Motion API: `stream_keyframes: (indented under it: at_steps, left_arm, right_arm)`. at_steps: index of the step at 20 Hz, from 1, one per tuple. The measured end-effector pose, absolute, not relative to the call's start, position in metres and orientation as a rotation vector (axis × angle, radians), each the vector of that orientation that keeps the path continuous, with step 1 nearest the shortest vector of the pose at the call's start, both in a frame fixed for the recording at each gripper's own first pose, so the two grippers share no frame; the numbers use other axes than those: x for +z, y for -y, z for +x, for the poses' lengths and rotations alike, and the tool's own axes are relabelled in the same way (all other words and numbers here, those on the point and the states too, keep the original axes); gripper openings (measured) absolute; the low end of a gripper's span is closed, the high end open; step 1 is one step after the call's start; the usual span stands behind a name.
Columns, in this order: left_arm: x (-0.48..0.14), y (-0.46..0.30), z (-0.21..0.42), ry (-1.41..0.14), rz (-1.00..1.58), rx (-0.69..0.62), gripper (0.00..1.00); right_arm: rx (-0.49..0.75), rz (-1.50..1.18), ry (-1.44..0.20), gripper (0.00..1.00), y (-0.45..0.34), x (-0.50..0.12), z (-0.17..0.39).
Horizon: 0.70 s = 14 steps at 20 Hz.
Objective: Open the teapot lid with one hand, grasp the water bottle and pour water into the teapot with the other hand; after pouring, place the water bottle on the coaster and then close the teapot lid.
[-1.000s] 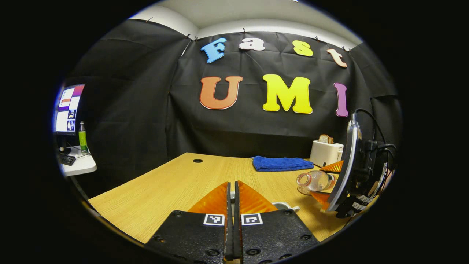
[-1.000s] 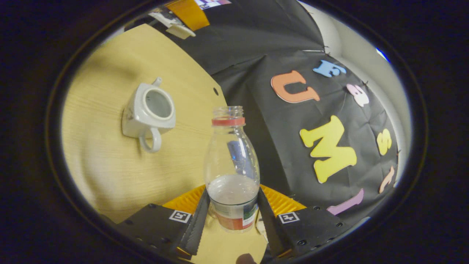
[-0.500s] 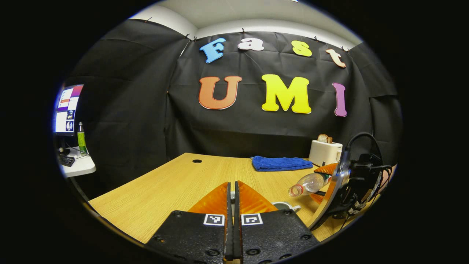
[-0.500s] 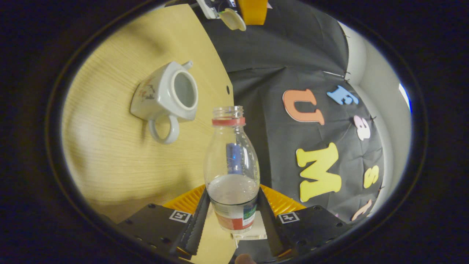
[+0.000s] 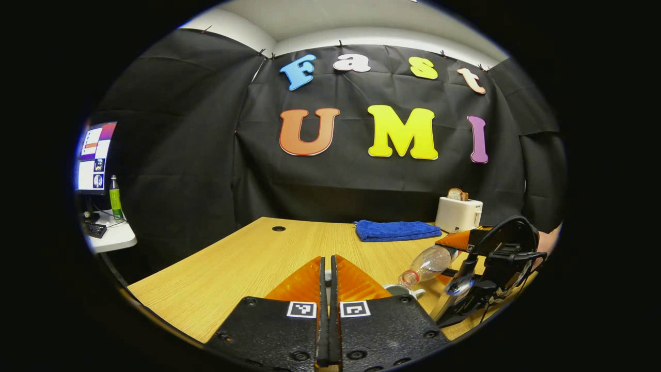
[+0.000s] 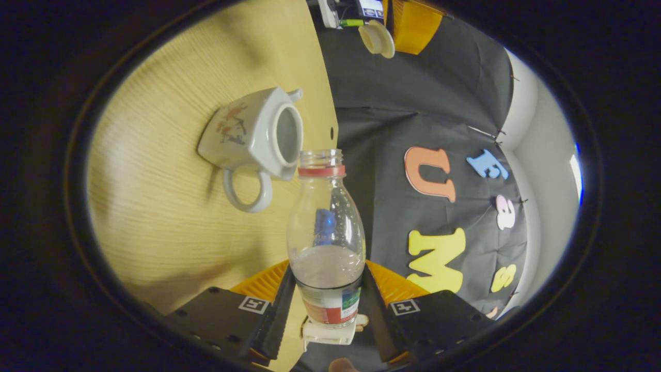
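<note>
A: Which way does the water bottle [image 6: 326, 237] point?

B: In the right gripper view its long axis runs straight along the fingers, from 6 o'clock up to 12, open neck forward. Both fingers of the right hand-held gripper [image 6: 327, 305] press on its labelled base. In the left gripper view the same bottle [image 5: 427, 264] lies tilted, neck down toward 8 o'clock, mouth just above the teapot.

A: And the teapot?

B: One teapot [image 6: 255, 137], white with a painted side, standing on the worktop [image 6: 170, 206]. In the right gripper view it sits at about 10 o'clock from the bottle's mouth, its lidless opening facing the bottle neck, its loop handle nearest the camera, its spout on the far side. In the left gripper view just its rim [image 5: 400, 290] peeks past the finger.

A: The lid?

B: One lid [image 6: 378, 39], at 12 o'clock in the right gripper view, held up off the pot at the tips of the left hand-held gripper [image 5: 326, 274], whose fingers stand almost together.

A: Anything else, counted?

B: One blue cloth [image 5: 396, 230], one toaster [image 5: 458, 214] at the worktop's far edge, one green bottle [image 5: 114, 197] on a side table at 9 o'clock.
</note>
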<state>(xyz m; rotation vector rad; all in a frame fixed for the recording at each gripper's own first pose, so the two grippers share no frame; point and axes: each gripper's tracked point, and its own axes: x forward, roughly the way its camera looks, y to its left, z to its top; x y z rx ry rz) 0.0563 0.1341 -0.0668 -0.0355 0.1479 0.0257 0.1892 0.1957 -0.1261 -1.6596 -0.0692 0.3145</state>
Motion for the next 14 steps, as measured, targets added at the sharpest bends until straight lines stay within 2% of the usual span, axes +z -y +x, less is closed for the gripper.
stream_keyframes:
  at_steps: [5,14]
  left_arm:
    - [-0.064,-0.138,0.055,-0.141,-0.04,0.026,0.02]
    - [-0.062,-0.144,0.053,-0.138,-0.042,0.032,0.02]
  right_arm:
    - [0.301,-1.748,0.16,0.72,-0.21,-0.118,0.182]
    - [0.281,-1.86,0.203,0.7,-0.212,-0.106,0.185]
